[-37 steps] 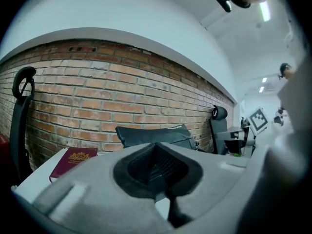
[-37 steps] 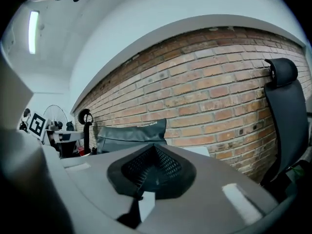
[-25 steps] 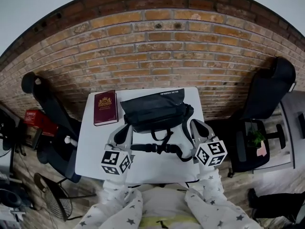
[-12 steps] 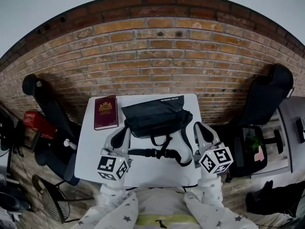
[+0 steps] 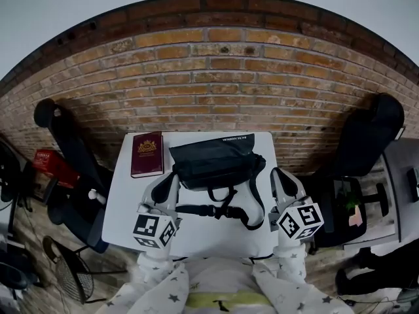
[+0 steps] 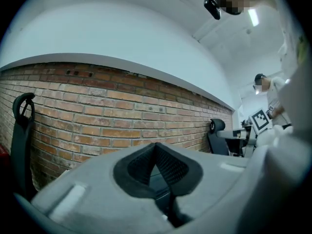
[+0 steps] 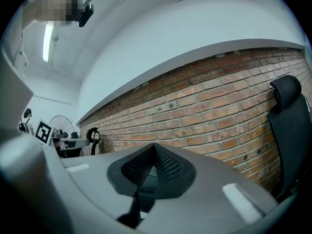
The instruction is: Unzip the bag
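Note:
A black bag [image 5: 216, 164] lies flat at the back of the white table [image 5: 124, 208], its strap and buckle [image 5: 211, 210] trailing toward me. My left gripper [image 5: 171, 177] hovers by the bag's left end, with its marker cube [image 5: 156, 229] nearer me. By the bag's right end hangs my right gripper [image 5: 277, 174]. Neither touches the bag. In the left gripper view the left gripper [image 6: 156, 147] is shut and empty, facing the brick wall. The right gripper [image 7: 155, 147] looks the same in its own view, pads together with nothing between them. The bag's zip is too small to make out.
A maroon book [image 5: 147, 154] lies at the table's back left corner. Black office chairs stand left [image 5: 65, 142] and right [image 5: 366, 136] of the table. The brick wall [image 5: 216, 84] rises right behind it. A red box [image 5: 49, 161] and a fan [image 5: 65, 267] sit on the floor at left.
Both grippers have lifted a little above the table and stay shut and empty. The bag and the book have not moved.

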Demonstrator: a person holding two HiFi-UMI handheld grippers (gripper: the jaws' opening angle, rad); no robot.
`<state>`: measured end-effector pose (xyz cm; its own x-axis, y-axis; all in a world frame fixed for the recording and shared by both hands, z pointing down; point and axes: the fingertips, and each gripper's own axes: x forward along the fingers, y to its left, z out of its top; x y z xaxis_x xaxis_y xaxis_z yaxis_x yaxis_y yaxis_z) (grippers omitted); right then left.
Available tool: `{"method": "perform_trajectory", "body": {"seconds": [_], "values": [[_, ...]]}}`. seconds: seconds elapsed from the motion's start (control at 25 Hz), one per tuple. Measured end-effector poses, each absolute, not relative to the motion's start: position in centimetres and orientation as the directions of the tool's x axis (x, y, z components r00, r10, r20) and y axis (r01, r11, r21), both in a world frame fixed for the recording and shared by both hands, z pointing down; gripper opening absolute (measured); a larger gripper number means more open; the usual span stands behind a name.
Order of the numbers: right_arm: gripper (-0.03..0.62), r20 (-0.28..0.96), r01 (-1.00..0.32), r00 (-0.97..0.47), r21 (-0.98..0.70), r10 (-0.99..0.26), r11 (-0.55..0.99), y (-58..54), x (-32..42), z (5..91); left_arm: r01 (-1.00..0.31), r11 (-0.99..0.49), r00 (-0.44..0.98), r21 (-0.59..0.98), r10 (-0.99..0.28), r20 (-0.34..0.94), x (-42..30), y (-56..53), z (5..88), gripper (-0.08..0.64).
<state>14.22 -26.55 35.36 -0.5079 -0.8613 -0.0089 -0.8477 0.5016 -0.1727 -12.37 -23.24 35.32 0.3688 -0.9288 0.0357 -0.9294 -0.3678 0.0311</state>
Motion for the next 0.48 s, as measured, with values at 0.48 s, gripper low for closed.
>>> {"method": "perform_trajectory", "body": {"seconds": [0.48], "values": [[0.008,-0.023,-0.851,-0.503,-0.161,-0.864,0.500,-26.2,14.5,34.9,-0.942,-0.335,0.335,-0.002,-0.942,0.036,-13.5,-22.9,35.0,-0.002]]}}
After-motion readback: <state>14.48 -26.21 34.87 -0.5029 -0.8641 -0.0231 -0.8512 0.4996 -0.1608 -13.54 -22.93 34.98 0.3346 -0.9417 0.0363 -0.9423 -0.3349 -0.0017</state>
